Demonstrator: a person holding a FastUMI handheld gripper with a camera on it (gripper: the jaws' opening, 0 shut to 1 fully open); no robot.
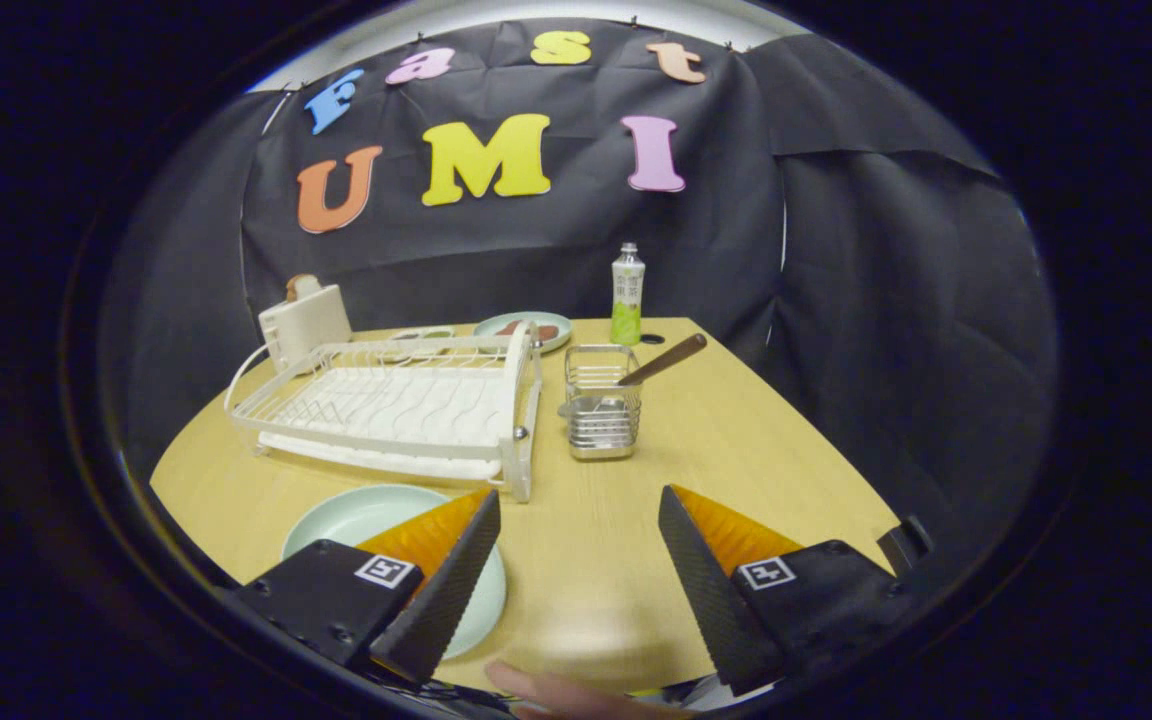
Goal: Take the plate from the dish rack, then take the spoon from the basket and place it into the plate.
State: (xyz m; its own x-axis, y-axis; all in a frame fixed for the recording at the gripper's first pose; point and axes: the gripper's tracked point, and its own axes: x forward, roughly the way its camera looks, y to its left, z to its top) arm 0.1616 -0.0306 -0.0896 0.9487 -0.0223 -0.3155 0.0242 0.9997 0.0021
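Gripper view: the plate (356, 520), pale green, lies flat on the wooden table (736, 450), just in front of the dish rack (386, 405) and partly under the left finger. It appears to be already out of the rack, so the step in hand is judged to be fetching the spoon (661, 362).

The gripper (579, 580) is released: its fingers stand wide apart with bare table between them and nothing held. A fingertip of the person's hand (556, 692) shows beneath the fingers.

The spoon stands tilted in the wire basket (601, 415), which sits on the table just beside the rack's right end and ahead of the fingers. Its brown handle leans up and out over the basket's rim, away from the rack; its bowl lies low inside the wires.

Procedure, as judged:
- Approach the handle above the rim, where it is free of the wires.
- Set the fingers across the handle, not along it.
- Close fully before lifting; a thin round handle may swivel in the grip.
- Lift along the handle's lean so the bowl clears the wires without tipping the basket.
- Carry the spoon back to the plate and lower it before opening.

Containers: the rack holds no dishes that can be made out. Beyond it stand a toaster (304, 320) with something in its slot, a second plate (526, 330) bearing dark items too small to identify, and an upright bottle (627, 295).
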